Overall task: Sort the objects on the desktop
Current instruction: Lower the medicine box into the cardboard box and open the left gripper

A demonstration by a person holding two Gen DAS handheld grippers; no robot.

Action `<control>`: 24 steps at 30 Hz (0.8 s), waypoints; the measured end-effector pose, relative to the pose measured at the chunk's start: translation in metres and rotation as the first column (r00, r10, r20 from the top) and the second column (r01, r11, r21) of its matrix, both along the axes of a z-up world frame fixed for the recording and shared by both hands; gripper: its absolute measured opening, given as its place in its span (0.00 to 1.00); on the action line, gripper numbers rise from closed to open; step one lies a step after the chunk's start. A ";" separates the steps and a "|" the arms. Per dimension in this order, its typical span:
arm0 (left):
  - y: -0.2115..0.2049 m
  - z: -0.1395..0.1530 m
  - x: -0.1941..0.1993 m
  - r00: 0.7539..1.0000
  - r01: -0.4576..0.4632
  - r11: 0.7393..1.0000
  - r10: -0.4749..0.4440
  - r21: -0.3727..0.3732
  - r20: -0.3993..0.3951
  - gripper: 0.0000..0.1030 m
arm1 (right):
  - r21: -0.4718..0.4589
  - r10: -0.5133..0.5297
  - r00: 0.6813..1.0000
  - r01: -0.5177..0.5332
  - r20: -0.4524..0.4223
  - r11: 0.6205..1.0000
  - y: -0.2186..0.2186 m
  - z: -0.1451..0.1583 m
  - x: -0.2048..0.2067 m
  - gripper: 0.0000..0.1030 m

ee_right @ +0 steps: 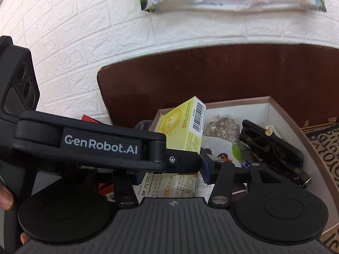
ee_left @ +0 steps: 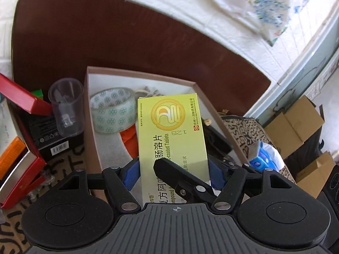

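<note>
Yellow-green tablet box [ee_left: 171, 131] is the piece in play, held above the open cardboard tray [ee_left: 89, 97], which serves as the landmark. In the left wrist view the left gripper [ee_left: 172, 169] has its blue pads [ee_left: 132, 174] pressed against both long sides of the box, so its jaws are closed on it, and the box juts forward over the tray's middle. A black finger of the other tool lies across the box's near face. In the right wrist view the right gripper [ee_right: 169, 173] also has the same box [ee_right: 184, 127] between its jaws, though the left tool's black arm covers one side, so I cannot tell whether its pads press on it. Inside the tray, toward its left wall, lies a roll of patterned clear tape [ee_left: 112, 110] with something orange [ee_left: 130, 141] just beside it; toward its right wall sits a dark patterned pouch [ee_right: 273, 146]. Just outside the tray's left wall stands a clear plastic cup [ee_left: 66, 105], with a red box [ee_left: 23, 97] beyond it.
</note>
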State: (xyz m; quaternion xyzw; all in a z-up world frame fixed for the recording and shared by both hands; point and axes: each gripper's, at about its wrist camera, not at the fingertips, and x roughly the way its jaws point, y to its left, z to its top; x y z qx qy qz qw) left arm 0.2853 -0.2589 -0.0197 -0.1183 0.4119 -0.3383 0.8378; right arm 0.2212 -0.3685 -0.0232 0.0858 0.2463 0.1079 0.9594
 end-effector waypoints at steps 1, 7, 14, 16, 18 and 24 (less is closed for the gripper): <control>0.000 -0.003 0.002 1.000 -0.005 1.000 0.005 0.001 -0.006 0.78 | 0.004 0.002 1.000 -0.002 -0.005 1.000 -0.001 -0.003 0.002 0.55; 0.007 -0.001 0.000 0.997 -0.066 0.998 0.065 0.003 0.029 1.00 | -0.053 -0.050 0.998 0.051 0.024 0.997 0.001 -0.005 0.002 0.89; 0.003 0.006 -0.019 0.996 -0.030 0.997 0.024 0.074 0.082 1.00 | -0.092 -0.110 0.994 0.110 0.003 0.990 0.002 -0.002 -0.011 1.00; 0.002 0.005 -0.025 0.996 -0.023 0.997 0.015 0.078 0.092 1.00 | -0.096 -0.115 0.993 0.113 -0.016 0.989 0.003 -0.003 -0.013 1.00; 0.003 0.004 -0.027 0.996 -0.013 0.997 0.006 0.077 0.084 1.00 | -0.091 -0.118 0.993 0.115 -0.031 0.989 0.003 -0.005 -0.014 1.00; 0.007 0.009 -0.037 0.997 -0.015 0.997 0.009 0.071 0.081 1.00 | -0.095 -0.120 0.992 0.116 -0.036 0.989 0.006 0.000 -0.022 1.00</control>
